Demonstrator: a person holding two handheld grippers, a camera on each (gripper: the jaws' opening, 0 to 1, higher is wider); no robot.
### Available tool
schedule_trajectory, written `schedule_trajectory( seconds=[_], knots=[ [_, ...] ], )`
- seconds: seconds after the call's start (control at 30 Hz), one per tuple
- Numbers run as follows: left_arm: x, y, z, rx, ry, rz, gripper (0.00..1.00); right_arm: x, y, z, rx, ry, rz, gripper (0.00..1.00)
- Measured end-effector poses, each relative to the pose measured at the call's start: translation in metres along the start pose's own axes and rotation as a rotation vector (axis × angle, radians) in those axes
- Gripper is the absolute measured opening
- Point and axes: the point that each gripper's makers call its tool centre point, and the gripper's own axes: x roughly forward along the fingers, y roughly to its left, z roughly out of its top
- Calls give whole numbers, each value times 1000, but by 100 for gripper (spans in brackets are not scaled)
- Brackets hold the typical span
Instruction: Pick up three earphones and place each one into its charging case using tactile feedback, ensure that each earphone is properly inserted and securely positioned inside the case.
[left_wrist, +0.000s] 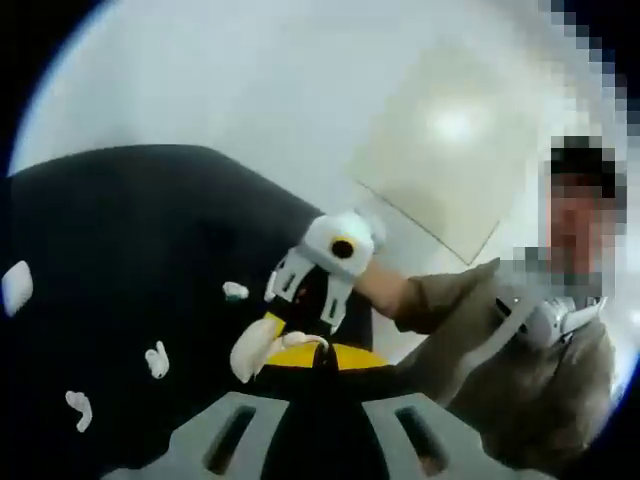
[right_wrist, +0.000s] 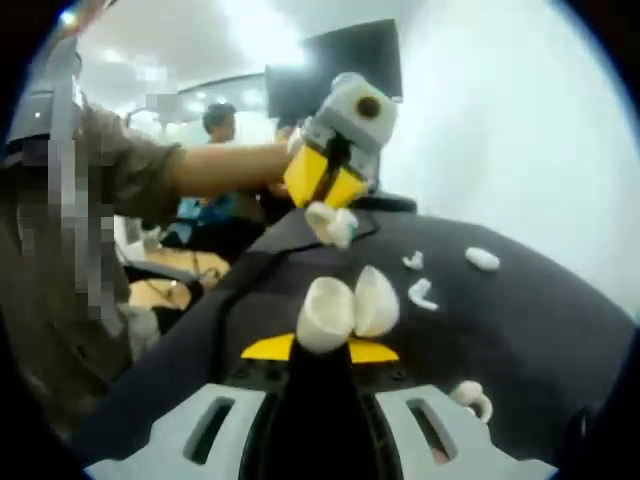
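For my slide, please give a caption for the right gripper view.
Right gripper holds an open case; left gripper brings an earphone over a dark table.

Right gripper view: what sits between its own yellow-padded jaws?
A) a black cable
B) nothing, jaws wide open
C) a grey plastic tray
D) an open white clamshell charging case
D: the open white clamshell charging case sits clamped at the tips of the right gripper, while the left gripper beyond it pinches a small white earphone.
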Motion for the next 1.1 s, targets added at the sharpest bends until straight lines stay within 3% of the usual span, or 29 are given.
schedule_trajectory(
  seconds=[0.13,0.33,0.43,0.6,1.1],
  knots=[
    [4,4,-14,-42,48,5,1,0,0,0,-1,1,0,19],
    [2,17,-16,-62,78,30,2,0,0,-1,-1,0,-1,19],
    [3,11,-16,-87,86,-17,2,0,-1,-1,-3,-1,-1,19],
    [6,19,-23,-75,127,24,1,0,-2,-2,-1,-1,0,19],
    [-2,20,-23,-31,126,68,2,-1,-6,-3,-1,-1,3,19]
  ],
)
